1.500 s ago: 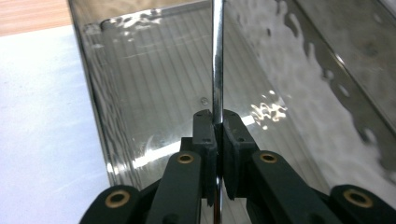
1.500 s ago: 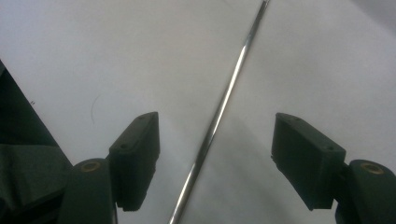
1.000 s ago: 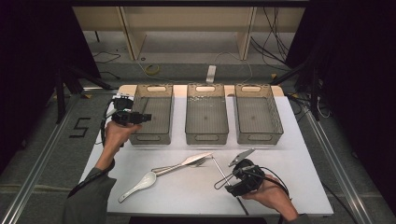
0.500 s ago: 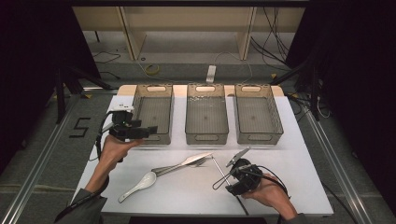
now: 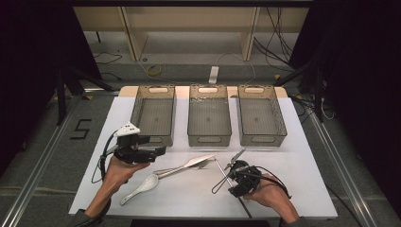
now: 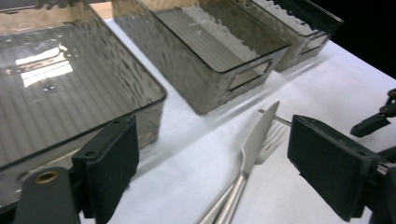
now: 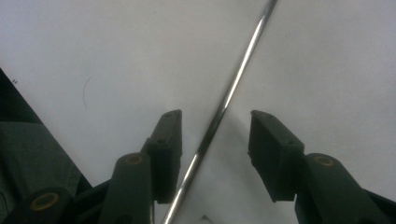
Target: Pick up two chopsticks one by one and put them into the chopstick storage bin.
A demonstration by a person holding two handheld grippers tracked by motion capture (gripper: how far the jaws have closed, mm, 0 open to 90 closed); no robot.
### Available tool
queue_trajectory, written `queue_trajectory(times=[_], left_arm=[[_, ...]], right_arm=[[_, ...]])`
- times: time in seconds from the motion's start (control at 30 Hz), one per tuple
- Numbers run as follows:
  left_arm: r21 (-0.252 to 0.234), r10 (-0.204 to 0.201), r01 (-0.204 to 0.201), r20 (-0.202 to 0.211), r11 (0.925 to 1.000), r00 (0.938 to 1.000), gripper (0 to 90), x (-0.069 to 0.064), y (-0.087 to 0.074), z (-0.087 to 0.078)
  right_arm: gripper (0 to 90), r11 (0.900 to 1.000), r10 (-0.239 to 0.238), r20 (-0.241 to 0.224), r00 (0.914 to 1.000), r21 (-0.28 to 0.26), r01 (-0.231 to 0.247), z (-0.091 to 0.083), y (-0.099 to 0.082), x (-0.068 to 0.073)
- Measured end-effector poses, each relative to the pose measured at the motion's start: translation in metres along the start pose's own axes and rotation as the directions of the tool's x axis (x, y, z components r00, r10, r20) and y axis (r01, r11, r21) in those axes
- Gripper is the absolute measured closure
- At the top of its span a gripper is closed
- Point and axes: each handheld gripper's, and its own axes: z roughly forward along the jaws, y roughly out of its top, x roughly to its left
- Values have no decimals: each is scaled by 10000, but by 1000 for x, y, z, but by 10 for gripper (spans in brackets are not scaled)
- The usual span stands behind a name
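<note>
From the high view, the left gripper [image 5: 158, 151] hovers by the left bin [image 5: 153, 116] with its jaws spread and holding nothing, while the right gripper [image 5: 226, 176] sits over the thin metal rod [image 5: 221, 172] lying on the white table [image 5: 302, 189] right of the fork [image 5: 189, 164]. Left gripper view: jaws wide apart, having just opened, fork [image 6: 254, 149] on the table between them further off. Right gripper view: jaws have just been closing around the rod [image 7: 219, 112], but the pads aren't touching it yet.

A black numeral "5" [image 5: 81, 128] is marked on the grey floor, well to the left of the metal tongs [image 5: 185, 166] and beyond the white table's [image 5: 302, 189] left edge.
</note>
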Motion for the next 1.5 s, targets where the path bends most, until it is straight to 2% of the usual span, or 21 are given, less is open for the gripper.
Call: queue_trajectory(times=[0.17, 0.37, 0.47, 0.53, 0.83, 1.2, 1.37, 1.5], left_arm=[[67, 233, -233, -22, 9997, 9997, 157, -6, -8, 0], [55, 355, -357, 247, 9993, 9991, 157, -14, -13, -1], [40, 327, -328, 304, 9995, 9990, 157, -17, -15, 0], [127, 445, -449, 289, 9989, 9986, 157, -18, -16, 1], [161, 490, -495, 304, 9986, 9983, 157, -19, -17, 1], [126, 569, -573, 255, 9983, 9981, 158, -20, -18, 1], [104, 587, -590, 262, 9982, 9979, 158, -20, -17, 1], [95, 596, -598, 267, 9982, 9979, 158, -20, -17, 1]], right_arm=[[614, 9996, 14, 68, 10000, 276, -16, 2, 0, 0], [655, 9989, -19, 20, 10000, 470, 18, 5, -1, 0], [671, 9983, -27, 11, 10000, 589, 26, 6, -1, 1], [681, 9983, -52, 23, 10000, 581, 50, 6, -1, 1], [710, 9965, -142, -22, 9999, 829, 144, 11, -1, 3], [822, 9955, -151, 217, 9997, 939, 130, 13, 0, 1], [846, 9949, -50, 202, 9998, 1006, 29, 13, 0, -1], [856, 9942, -164, 222, 9996, 1063, 140, 13, 1, -1]])
